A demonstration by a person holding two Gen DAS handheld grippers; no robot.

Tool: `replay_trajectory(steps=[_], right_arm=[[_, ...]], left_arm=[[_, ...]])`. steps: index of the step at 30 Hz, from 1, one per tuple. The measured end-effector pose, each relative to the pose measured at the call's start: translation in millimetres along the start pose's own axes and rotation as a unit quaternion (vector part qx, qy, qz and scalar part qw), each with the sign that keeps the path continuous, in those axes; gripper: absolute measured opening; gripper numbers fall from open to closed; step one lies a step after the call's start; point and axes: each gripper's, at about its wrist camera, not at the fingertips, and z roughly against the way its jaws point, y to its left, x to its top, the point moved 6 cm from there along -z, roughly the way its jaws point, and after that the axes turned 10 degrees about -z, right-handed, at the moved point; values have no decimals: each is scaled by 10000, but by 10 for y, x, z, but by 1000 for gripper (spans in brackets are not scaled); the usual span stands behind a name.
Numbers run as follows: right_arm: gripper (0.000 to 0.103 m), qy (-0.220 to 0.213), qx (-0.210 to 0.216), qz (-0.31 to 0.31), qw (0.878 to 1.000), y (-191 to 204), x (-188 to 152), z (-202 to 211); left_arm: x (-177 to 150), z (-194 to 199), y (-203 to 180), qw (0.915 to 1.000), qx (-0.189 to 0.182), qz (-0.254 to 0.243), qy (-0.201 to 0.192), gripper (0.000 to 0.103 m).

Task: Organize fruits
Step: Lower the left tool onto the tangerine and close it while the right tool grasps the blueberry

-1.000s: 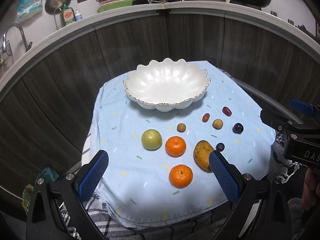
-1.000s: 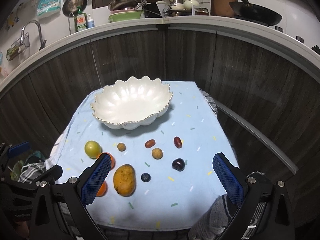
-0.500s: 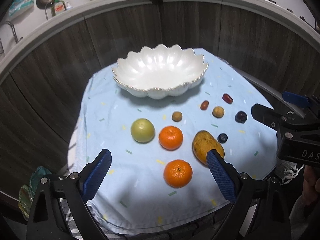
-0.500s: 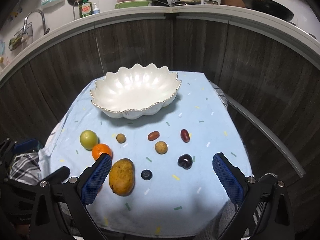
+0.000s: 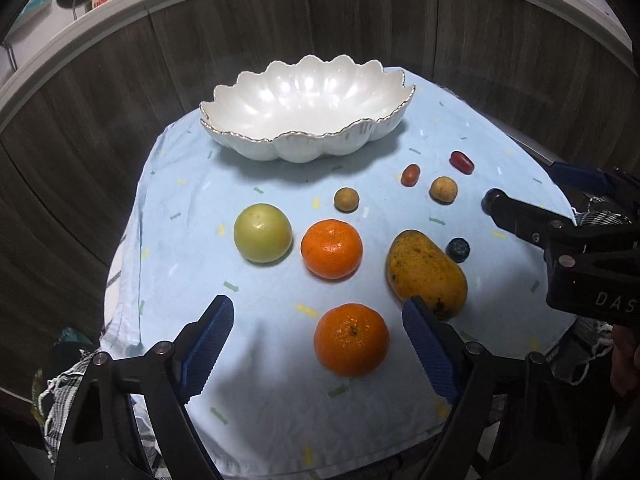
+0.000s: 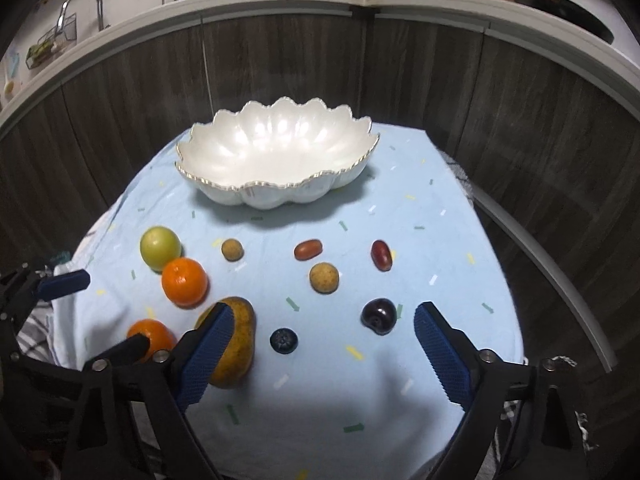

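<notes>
The white scalloped bowl is sitting empty at twelve o'clock on the blue cloth, likely waiting as the collecting place. The fruit is lying loose in front of it: the mango at three o'clock, two oranges at centre and six, a green fruit at nine, the small pieces toward two. The left gripper is gaping wide, straddling the near orange, seemingly lining up a pick. The right gripper is hanging released too, bracketing the blueberry and the dark plum, carrying nothing.
</notes>
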Motion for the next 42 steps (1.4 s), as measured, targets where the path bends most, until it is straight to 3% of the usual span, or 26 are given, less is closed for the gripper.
replay_trajectory(steps=[10, 32, 42], right_arm=[[70, 387, 127, -74, 9991, -15, -122, -271], [43, 830, 259, 190, 9960, 139, -296, -551], [34, 909, 318, 202, 9951, 176, -327, -614]], left_arm=[[-69, -179, -35, 9997, -167, -1, 166, 83], [-205, -377, -196, 9974, -530, -131, 473, 53], [-225, -431, -202, 9972, -546, -109, 509, 52]])
